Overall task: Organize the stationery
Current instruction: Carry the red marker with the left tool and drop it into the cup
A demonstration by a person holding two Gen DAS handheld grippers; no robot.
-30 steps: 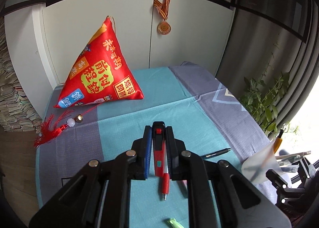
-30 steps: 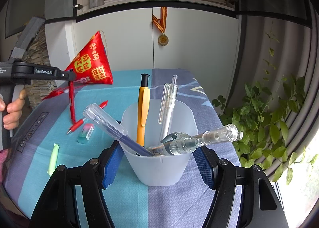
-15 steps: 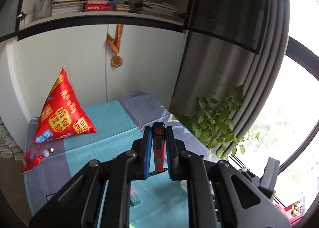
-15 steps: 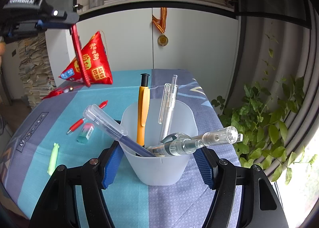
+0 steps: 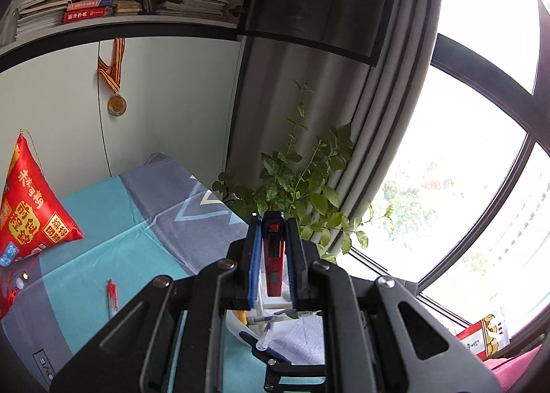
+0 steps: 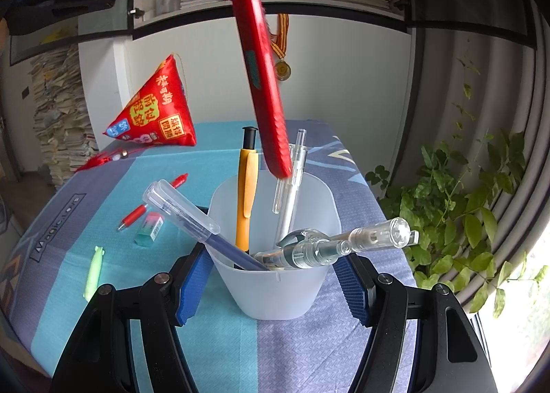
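left claw (image 5: 271, 248) pinching red utility knife (image 6: 263, 77), hovering it tip-down over cup (image 6: 275, 276) for dropping in | right claw (image 6: 275, 279) clamping cup, steadying it

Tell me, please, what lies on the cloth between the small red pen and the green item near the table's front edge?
In the right wrist view, a mint-and-pink eraser lies on the teal cloth between the small red pen and the green item.

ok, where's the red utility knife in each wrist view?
Left wrist: red utility knife at lower centre, clamped between the left claw's blue pads.
Right wrist: it hangs tilted from top centre, tip just above the cup.
Shared landmark: the hanging medal.
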